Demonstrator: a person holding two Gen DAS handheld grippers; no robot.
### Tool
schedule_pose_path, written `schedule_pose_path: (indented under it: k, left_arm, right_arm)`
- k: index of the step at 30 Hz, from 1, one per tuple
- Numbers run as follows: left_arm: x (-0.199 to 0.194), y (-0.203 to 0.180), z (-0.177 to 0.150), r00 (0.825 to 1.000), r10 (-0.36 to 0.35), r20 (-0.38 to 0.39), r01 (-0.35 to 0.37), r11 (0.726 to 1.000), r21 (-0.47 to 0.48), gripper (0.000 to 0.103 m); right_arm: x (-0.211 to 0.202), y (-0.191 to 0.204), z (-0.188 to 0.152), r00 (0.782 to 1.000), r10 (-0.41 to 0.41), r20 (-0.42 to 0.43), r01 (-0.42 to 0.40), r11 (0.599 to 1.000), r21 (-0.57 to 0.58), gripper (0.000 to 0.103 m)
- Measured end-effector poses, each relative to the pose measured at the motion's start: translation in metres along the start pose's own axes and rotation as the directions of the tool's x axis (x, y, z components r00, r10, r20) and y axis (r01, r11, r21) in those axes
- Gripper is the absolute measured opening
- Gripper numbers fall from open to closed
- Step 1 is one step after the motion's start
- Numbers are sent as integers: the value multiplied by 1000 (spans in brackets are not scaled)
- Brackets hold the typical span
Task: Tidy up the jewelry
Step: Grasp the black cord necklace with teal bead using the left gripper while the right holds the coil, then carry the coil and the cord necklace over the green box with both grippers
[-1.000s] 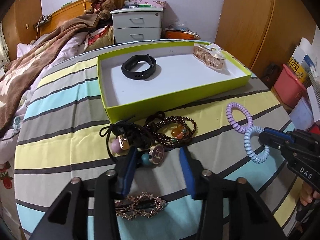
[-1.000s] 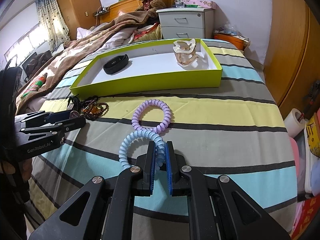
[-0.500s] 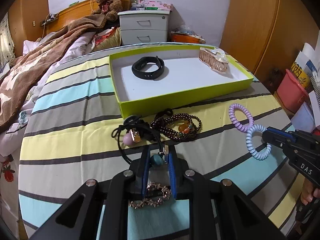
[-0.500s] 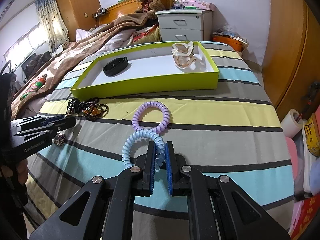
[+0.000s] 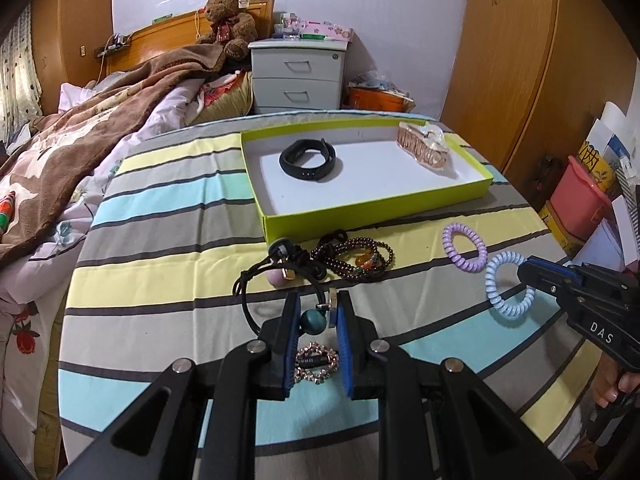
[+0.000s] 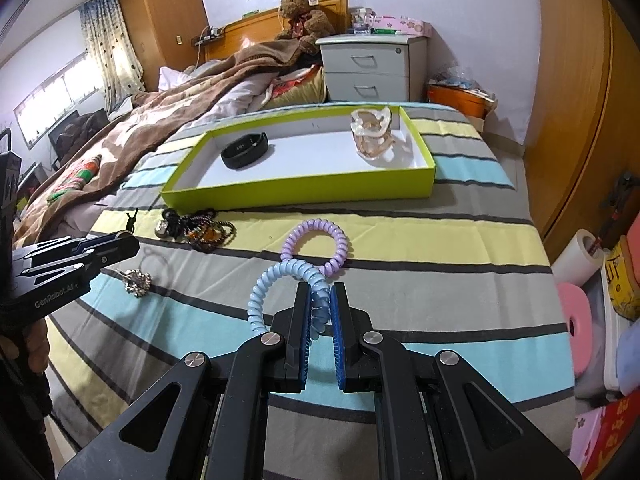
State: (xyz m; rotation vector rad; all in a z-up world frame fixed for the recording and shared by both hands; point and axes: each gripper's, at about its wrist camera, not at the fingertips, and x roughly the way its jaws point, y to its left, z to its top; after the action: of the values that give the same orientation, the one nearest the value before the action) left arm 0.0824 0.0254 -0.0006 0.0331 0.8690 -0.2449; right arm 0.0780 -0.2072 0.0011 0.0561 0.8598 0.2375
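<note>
While right gripper [image 6: 320,300] pinches blue coil tie [image 6: 280,280], left gripper [image 5: 314,308] clamps teal bead [image 5: 313,321].

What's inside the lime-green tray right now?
A black wristband and a rose-gold hair claw lie in the lime-green tray. The rest shows bare white floor; nothing looks hidden.

**Your left jaws closed on the cord necklace**

Your left gripper [image 5: 314,314], spread wide a second ago, has clamped onto the teal bead [image 5: 313,321] of the black cord necklace [image 5: 256,280] and lifted slightly; the rhinestone clip [image 5: 316,362] now shows between its fingers.
</note>
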Motion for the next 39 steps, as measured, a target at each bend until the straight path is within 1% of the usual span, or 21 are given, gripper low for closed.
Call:
schedule_pose_path:
  k: [14, 20, 24, 31, 39]
  left_arm:
    - [-34, 0, 17, 997, 21, 75, -20, 1000, -12, 18]
    - [-38, 3, 30, 995, 29, 96, -28, 999, -16, 18]
    - [-39, 4, 43, 993, 23, 116, -21, 1000, -22, 18]
    - [-26, 1, 70, 991, 6, 131, -4, 1000, -18, 18]
    - [7, -5, 91, 994, -14, 105, 16, 1000, -18, 18]
  right_arm:
    - [-29, 2, 22, 996, -5, 87, 6, 1000, -11, 10]
    - [-36, 0, 40, 993, -8, 121, 11, 1000, -22, 10]
    - [-36, 0, 58, 990, -8, 139, 13, 999, -33, 10]
    - [-22, -2, 97, 989, -11, 149, 21, 998, -62, 10]
    - [25, 2, 142, 994, 11, 104, -2, 996, -88, 10]
